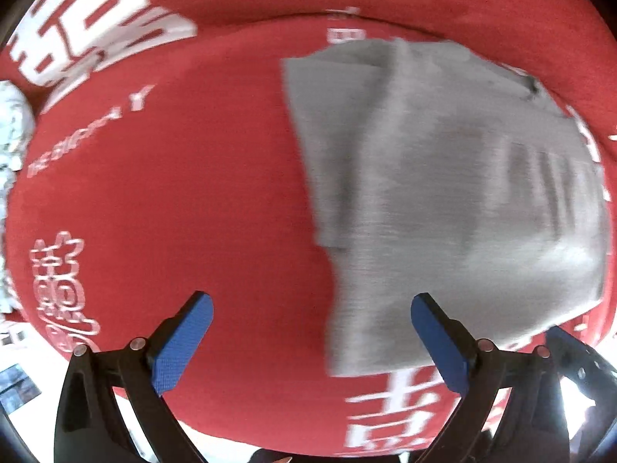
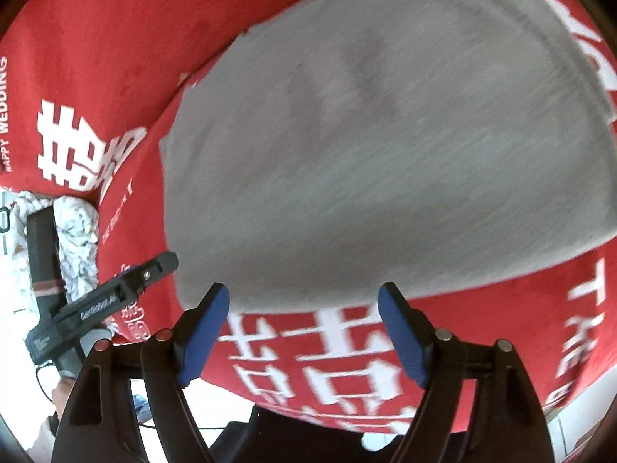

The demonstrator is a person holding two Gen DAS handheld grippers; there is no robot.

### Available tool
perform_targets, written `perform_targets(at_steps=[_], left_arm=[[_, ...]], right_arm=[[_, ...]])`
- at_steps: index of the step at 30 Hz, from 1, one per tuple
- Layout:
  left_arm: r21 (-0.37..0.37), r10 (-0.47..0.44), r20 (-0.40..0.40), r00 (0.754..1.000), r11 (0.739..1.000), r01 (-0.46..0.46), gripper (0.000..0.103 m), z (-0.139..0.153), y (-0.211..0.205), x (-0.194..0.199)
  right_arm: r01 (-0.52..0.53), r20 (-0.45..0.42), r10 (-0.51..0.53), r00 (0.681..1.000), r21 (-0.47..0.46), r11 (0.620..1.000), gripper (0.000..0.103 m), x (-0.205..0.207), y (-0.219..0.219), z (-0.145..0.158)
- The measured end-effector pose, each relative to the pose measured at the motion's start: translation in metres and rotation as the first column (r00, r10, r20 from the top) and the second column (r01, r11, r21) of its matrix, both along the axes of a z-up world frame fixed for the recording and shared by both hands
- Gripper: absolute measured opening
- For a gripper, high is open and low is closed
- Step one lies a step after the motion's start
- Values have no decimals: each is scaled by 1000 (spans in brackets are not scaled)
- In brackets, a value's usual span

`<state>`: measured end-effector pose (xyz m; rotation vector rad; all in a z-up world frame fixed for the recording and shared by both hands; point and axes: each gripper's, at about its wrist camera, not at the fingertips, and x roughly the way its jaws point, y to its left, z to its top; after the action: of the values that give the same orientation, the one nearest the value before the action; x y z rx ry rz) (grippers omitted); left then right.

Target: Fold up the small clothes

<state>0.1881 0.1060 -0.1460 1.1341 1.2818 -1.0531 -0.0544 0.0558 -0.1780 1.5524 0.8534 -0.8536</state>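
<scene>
While both views swim a little with motion blur, the layout reads clearly: a grey garment point(image 2: 385, 146) lies flat on a red cloth point(image 1: 193, 193) printed with big white characters and small lettering, part of which reads "HAPPY WEDDING" in the right wrist view. The garment looks already folded, with a layered edge stepping down its left side in the left wrist view, and a faint striped print shows through its right half there.

The left gripper point(image 1: 312, 343) hangs spread wide, its blue pads point(image 1: 181, 343) well apart and holding nothing. Its right pad sits over the near left corner of the garment, though whether it touches the fabric, I cannot tell. Its left pad is over bare red cloth.

Over on the other side, the right gripper point(image 2: 304, 335) is released too, fingers wide, nothing between them. It sits just at the near edge of the garment, with the white characters of the cloth showing between its pads point(image 2: 405, 339).

From the right wrist view the left gripper's black body point(image 2: 96, 305) shows at the lower left, beside the garment's near left corner. Beyond the red cloth on that side lies a pale patterned fabric point(image 2: 77, 231).
</scene>
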Motion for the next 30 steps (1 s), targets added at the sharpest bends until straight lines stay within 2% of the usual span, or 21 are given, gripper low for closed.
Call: perform_targets(at_steps=[3, 8, 12, 16, 19, 23, 27, 30], left_arm=[[15, 8, 56, 998, 1000, -9, 103, -3, 4, 19], [57, 44, -7, 999, 997, -44, 103, -20, 21, 34], [49, 29, -38, 999, 998, -27, 103, -26, 23, 37], [29, 34, -77, 996, 999, -31, 103, -28, 24, 52], [12, 57, -127, 990, 998, -56, 103, -33, 19, 76], [3, 81, -199, 977, 997, -82, 103, -37, 1, 108], [-2, 84, -273, 958, 996, -88, 103, -40, -18, 101], [-25, 83, -358, 930, 995, -98, 103, -38, -25, 101]], right_arm=[[-23, 3, 23, 1000, 2, 1000, 82, 21, 8, 1], [-37, 19, 37, 999, 19, 999, 82, 41, 13, -4], [29, 68, -33, 997, 63, 998, 82, 43, 20, -15], [140, 142, -156, 978, 114, 984, 82, 37, 31, -29], [219, 203, -247, 947, 152, 964, 82, 30, 38, -40], [338, 284, -389, 877, 211, 917, 82, 17, 45, -60], [416, 355, -472, 807, 226, 881, 83, 9, 44, -65], [459, 395, -513, 762, 229, 858, 83, 11, 39, -65]])
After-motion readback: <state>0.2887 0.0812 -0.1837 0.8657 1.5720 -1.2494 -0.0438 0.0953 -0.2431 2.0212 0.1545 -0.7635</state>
